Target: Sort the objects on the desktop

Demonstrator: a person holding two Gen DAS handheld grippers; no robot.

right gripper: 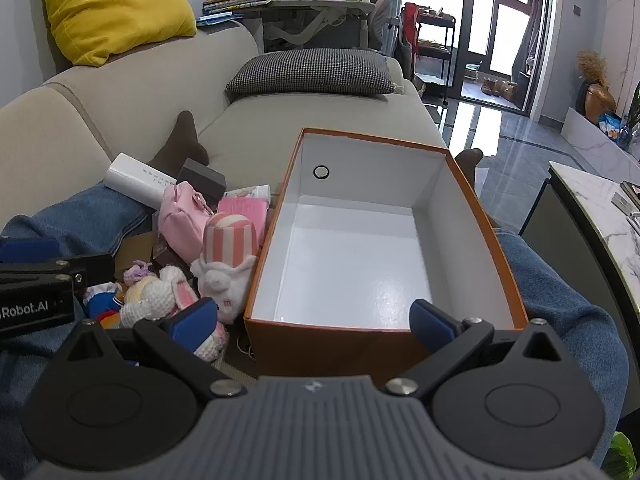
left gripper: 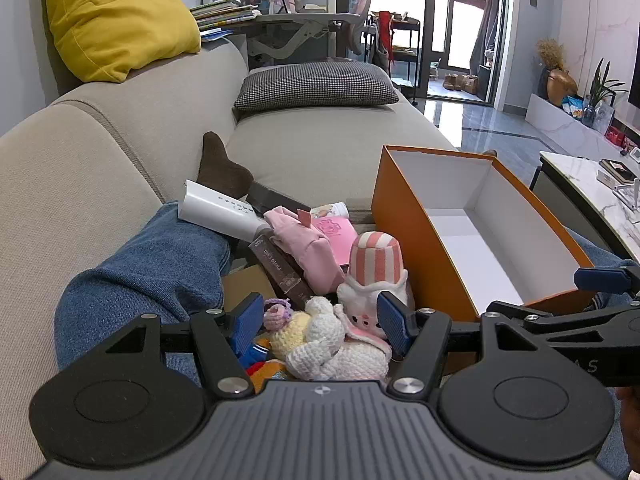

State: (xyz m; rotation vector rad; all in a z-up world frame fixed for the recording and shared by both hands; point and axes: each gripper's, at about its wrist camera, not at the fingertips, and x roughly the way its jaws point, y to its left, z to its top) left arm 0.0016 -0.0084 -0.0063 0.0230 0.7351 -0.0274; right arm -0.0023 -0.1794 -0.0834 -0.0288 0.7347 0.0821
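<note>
left wrist: close, tilted down at toy pile | right wrist: over orange box | shared: both

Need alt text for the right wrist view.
An empty orange box with a white inside sits on a person's lap, the open right gripper hovering at its near edge. Plush toys and a pink pouch are piled to its left.

box lying on the sofa, between the person's legs | toy pile sitting just left of box | hat plush touching box's left wall | pouch lying behind plush | tube lying farther left of box | cushion lying behind box
</note>
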